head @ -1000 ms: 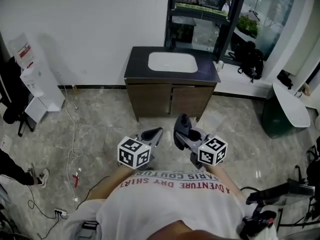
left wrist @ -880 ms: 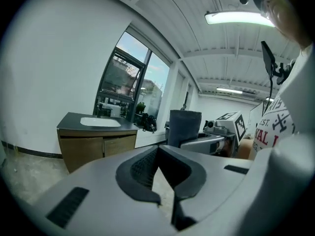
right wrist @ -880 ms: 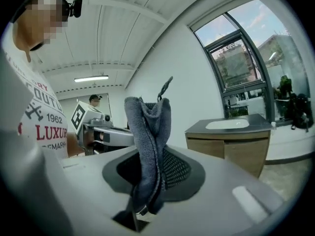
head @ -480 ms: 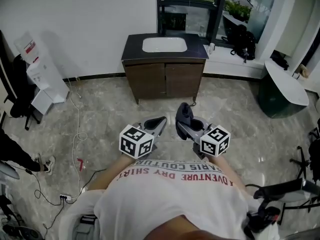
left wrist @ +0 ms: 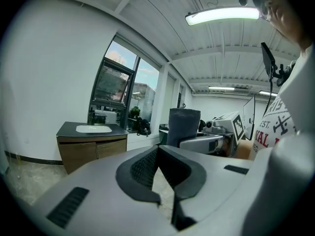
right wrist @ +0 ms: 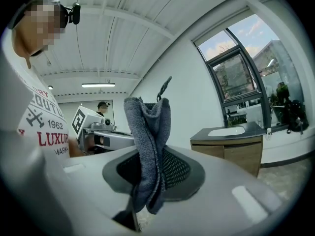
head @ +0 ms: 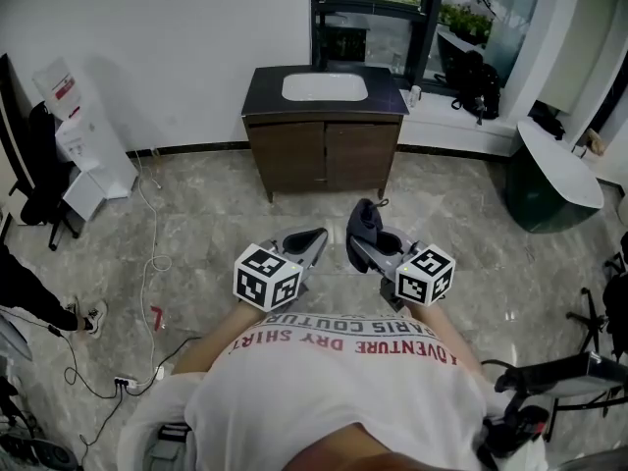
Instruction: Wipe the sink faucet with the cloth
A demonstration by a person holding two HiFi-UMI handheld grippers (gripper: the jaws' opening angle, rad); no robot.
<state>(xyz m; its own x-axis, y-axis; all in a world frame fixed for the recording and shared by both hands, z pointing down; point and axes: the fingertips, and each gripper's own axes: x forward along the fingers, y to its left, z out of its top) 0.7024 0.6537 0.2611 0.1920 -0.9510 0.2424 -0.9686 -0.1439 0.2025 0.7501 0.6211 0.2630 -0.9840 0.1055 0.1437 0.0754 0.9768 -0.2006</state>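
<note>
While the sink (head: 325, 87) has barely shifted in the head view over the last half second, it remains well apart, so wiping has not begun; right gripper (right wrist: 147, 168) stays clamped on the cloth (right wrist: 146, 127); left gripper (left wrist: 158, 151) closed, empty; faucet too small to discern.

The marbled floor (head: 216, 214) bears a dark-topped sink cabinet (head: 327, 155), a trailing white cable (head: 155, 261) and a power strip (head: 124, 383).

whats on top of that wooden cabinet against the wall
A white sink basin set into the dark top of the cabinet. No faucet can be made out; closed doors hide the inside.
</note>
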